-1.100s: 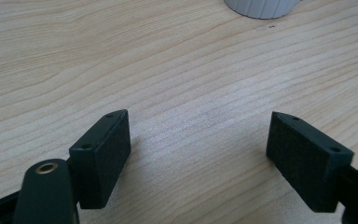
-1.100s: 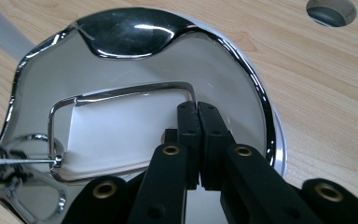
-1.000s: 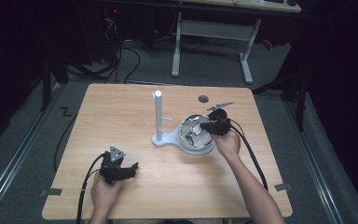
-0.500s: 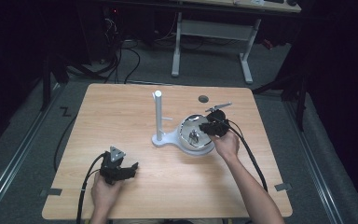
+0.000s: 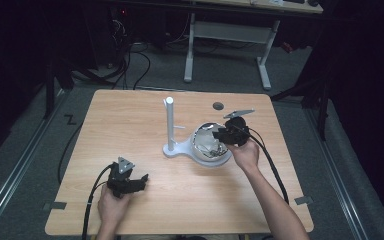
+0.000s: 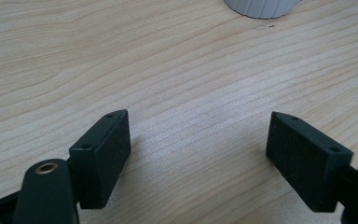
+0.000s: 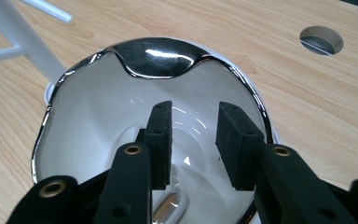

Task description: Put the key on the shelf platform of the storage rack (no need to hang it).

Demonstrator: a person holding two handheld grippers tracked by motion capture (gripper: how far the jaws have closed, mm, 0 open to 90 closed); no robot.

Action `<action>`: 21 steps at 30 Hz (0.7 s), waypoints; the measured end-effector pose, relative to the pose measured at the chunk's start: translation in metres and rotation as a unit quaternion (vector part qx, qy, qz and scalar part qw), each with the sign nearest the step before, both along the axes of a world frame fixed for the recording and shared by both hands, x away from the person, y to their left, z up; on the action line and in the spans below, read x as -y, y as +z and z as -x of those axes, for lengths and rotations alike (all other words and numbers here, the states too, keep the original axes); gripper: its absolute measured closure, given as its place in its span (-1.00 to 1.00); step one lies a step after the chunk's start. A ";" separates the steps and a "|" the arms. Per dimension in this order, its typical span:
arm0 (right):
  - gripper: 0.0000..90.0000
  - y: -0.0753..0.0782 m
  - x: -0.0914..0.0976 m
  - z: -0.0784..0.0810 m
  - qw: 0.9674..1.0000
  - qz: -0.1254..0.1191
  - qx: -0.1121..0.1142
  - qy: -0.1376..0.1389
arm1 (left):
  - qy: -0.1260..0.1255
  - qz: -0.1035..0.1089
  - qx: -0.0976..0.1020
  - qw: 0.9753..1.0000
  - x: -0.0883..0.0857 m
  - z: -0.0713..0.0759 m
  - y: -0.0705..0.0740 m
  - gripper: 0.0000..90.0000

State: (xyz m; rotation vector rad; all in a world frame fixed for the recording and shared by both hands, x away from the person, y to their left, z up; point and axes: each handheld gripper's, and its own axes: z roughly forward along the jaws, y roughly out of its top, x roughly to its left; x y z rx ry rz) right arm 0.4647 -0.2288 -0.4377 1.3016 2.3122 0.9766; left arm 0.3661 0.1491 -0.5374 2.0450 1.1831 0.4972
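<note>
A shiny metal bowl (image 5: pixel 206 151) sits on the wooden table (image 5: pixel 130 120), touching the base of a white stand with an upright post (image 5: pixel 170 120). My right gripper (image 5: pixel 220 135) hangs over the bowl's right side and points down into it. In the right gripper view its jaws (image 7: pixel 193 112) stand partly apart above the bowl's mirrored inside (image 7: pixel 98 116); they have just been opening and hold nothing. My left gripper (image 5: pixel 139 181) rests near the table's front left. Its jaws (image 6: pixel 198 126) are wide open over bare wood.
A round cable hole (image 5: pixel 218 106) lies in the table behind the bowl, also seen in the right gripper view (image 7: pixel 321 39). The stand's white base (image 6: pixel 261 7) shows at the top of the left gripper view. Cables trail off the front edge from both grippers.
The right gripper has shifted slightly over the bowl. The left gripper and hand have stayed in place.
</note>
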 end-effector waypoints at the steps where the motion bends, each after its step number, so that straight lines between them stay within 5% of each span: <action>1: 0.43 0.001 0.001 0.001 1.000 -0.003 0.000 0.000 | 0.000 0.000 0.000 1.000 0.000 0.000 0.000 -0.50; 12: 0.23 0.015 0.023 0.022 0.999 -0.033 0.041 -0.012 | 0.000 -0.001 0.001 1.000 0.000 0.000 0.000 -0.50; 21: 0.13 0.025 0.043 0.032 0.998 -0.040 0.044 -0.036 | 0.000 -0.001 0.001 1.000 0.000 0.000 0.000 -0.50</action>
